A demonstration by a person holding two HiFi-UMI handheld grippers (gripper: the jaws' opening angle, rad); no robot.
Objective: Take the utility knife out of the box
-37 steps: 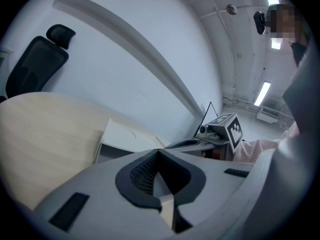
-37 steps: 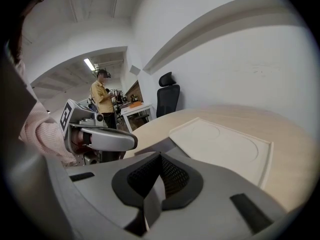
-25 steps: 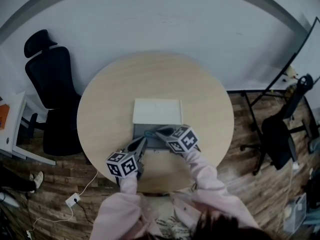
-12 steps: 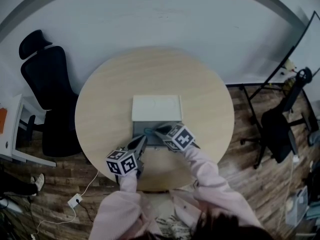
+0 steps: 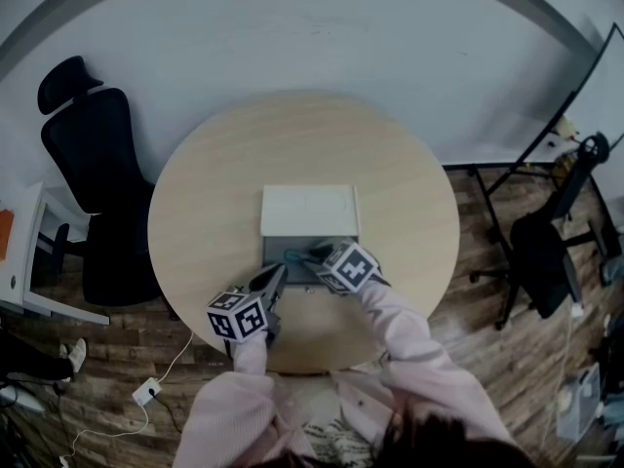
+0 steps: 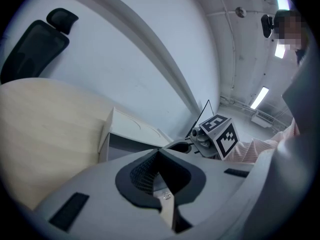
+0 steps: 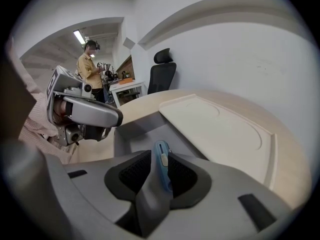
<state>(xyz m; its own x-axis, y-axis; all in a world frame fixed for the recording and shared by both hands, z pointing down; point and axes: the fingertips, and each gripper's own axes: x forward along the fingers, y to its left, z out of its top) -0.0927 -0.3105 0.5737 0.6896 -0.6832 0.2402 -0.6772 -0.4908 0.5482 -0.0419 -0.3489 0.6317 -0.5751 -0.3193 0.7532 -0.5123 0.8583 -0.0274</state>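
Jaws on the right gripper (image 5: 314, 253) have just been opening, and now they stand apart, tipped down into the open box (image 5: 275, 250) from its near side. Look between them: the blue utility knife (image 7: 161, 165) sits right in the gap, edge-on, pale slider facing up. Black pads flank it on either side, and a sliver of space shows by the left one, so there's no squeeze on it. From the head view the knife is inside the box, in the left half of the grey interior. The white lid (image 5: 309, 211) is flipped back on the far side and lies flat on the round wooden table (image 5: 214, 193).

Over to the left gripper (image 5: 276, 279): it sits at the box's near-left corner, pointing roughly level across the tabletop. Its jaws are pressed together and empty. Whether its tip touches the box wall, I can't tell. Pink sleeves (image 5: 409, 349) run back from both tools. A black office chair (image 5: 97, 164) stands off the table's left edge.
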